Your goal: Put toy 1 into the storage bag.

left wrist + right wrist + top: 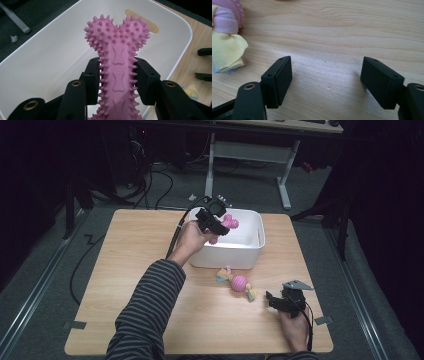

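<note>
A spiked pink rubber bone toy (117,67) is held over the white rectangular plastic bin (250,251).

The bin is set at the far edge of the light wooden table (135,270). The bone's shaft is clamped between the left gripper (117,77) pads, inside the bin's rim. The right gripper (327,80) is kept wide apart and empty near the right front corner, beside a pink ball toy with pastel cloth ends (239,284).

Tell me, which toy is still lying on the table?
The rope toy with the pink ball and cloth ends lies on the table. The spiky pink bone is held over the white bin by the left gripper.
</note>
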The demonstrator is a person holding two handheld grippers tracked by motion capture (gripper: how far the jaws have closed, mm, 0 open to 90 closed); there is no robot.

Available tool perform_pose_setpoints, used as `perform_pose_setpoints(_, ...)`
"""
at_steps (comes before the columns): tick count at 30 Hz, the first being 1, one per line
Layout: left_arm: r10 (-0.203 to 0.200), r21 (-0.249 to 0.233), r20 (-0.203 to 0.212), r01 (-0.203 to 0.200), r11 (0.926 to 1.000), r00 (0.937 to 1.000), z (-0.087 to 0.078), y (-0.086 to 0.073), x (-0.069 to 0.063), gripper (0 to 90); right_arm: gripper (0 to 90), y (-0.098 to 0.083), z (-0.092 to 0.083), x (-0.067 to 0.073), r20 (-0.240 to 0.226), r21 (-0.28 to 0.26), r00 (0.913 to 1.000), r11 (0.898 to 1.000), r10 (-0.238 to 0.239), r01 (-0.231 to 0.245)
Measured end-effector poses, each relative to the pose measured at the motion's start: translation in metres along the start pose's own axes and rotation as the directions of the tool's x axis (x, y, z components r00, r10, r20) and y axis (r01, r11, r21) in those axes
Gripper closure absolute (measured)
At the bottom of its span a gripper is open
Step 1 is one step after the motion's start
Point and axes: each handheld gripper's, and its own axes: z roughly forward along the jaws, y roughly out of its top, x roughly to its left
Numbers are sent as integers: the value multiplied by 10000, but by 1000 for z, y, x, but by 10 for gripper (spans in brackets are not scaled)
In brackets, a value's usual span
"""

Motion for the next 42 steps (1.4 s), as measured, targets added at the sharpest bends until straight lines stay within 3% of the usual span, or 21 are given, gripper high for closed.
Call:
perform_pose_setpoints(15, -244, 151, -141, 246, 9996, 9996, 20, -1, 5, 585, 257, 0, 0, 0, -15, 31, 10000, 10000, 26, -26)
perform_pose_setpoints(23, -190, 289, -262, 197, 9994, 9995, 27, -2, 5, 583, 257, 0, 0, 0, -16, 31, 10000, 10000, 24, -24)
perform_pose_setpoints(42, -102, 802, -117, 111, 9967, 9999, 42, -5, 2, 579, 256, 0, 0, 0, -18, 33, 10000, 10000, 35, -35)
